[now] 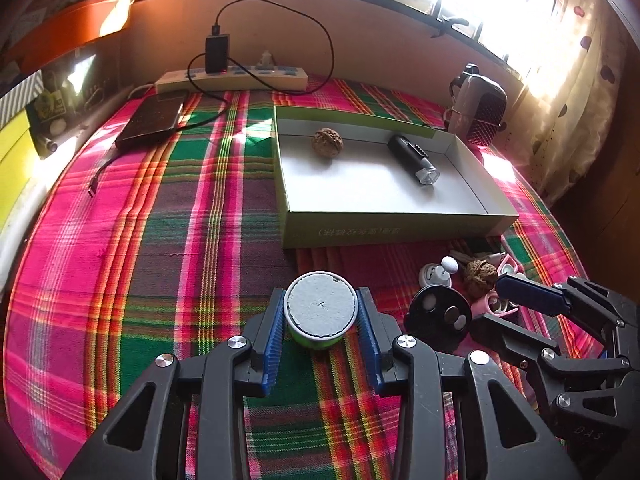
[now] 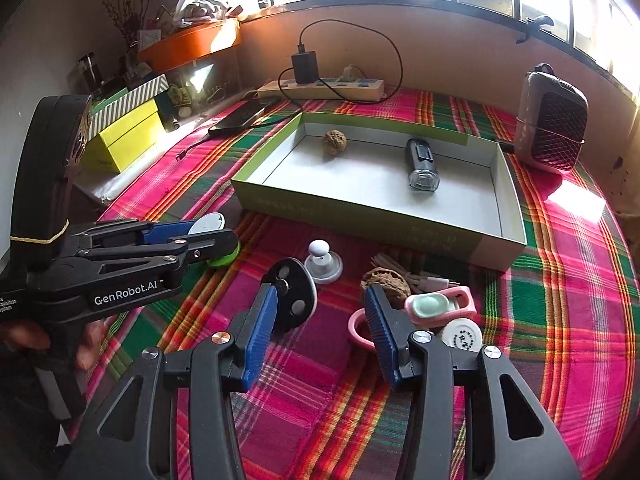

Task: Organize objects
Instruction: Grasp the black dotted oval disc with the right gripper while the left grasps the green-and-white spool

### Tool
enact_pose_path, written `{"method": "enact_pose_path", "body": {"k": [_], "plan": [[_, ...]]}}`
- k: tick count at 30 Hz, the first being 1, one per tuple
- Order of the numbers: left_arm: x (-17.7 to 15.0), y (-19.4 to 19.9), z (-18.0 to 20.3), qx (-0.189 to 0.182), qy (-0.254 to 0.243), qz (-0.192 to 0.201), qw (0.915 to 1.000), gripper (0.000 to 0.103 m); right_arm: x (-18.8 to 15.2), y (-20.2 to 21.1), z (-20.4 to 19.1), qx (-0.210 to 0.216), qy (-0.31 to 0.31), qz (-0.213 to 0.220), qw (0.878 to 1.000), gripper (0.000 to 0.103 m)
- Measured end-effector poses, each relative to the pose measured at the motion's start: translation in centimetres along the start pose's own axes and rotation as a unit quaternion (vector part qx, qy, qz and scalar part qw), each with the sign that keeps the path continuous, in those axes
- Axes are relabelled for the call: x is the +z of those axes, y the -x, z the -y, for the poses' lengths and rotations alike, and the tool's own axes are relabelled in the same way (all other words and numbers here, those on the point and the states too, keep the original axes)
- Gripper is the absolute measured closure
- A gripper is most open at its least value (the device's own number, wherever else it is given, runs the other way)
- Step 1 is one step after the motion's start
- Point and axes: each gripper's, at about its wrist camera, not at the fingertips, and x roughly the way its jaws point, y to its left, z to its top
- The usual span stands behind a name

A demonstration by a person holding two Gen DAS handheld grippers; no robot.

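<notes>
Here left gripper (image 1: pixel 320 312) clamps green container (image 1: pixel 321 311), pink case (image 2: pixel 440 306) clearer from right wrist

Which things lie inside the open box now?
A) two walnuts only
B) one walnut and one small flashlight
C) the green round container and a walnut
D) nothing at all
B: inside the open box lie a walnut and a small flashlight; the green round container is between the jaws of the left gripper, outside the box.

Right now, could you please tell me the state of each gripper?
Left gripper: shut on the green tin.
Right gripper: open, holding nothing, by the walnut.
</notes>
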Motion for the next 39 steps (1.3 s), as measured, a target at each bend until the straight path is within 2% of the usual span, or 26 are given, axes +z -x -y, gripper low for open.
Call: {"method": "enact_pose_path", "body": {"k": [7, 31, 35, 39], "plan": [[-0.5, 0.6, -0.8, 0.003, 0.007, 0.001, 1.0000, 0.071, 0.2, -1.5, -1.6, 0.008, 0.028, -0.014, 0.999, 0.056], [-1.0, 0.2, -1.6, -0.002, 0.015, -0.010, 0.9998, 0.071, 0.5, -4.0, -1.8, 0.016, 0.032, -0.039, 0.999, 0.056], [-0.9, 0.2, -1.6, -0.002, 0.015, -0.010, 0.9998, 0.071, 0.6, -4.0, -1.8, 0.014, 0.033, -0.037, 0.999, 0.065], [-0.9, 0.2, -1.6, -0.002, 0.017, -0.009, 0.9998, 0.071, 0.5, -4.0, -1.9, 0.012, 0.035, -0.037, 0.999, 0.067]]}}
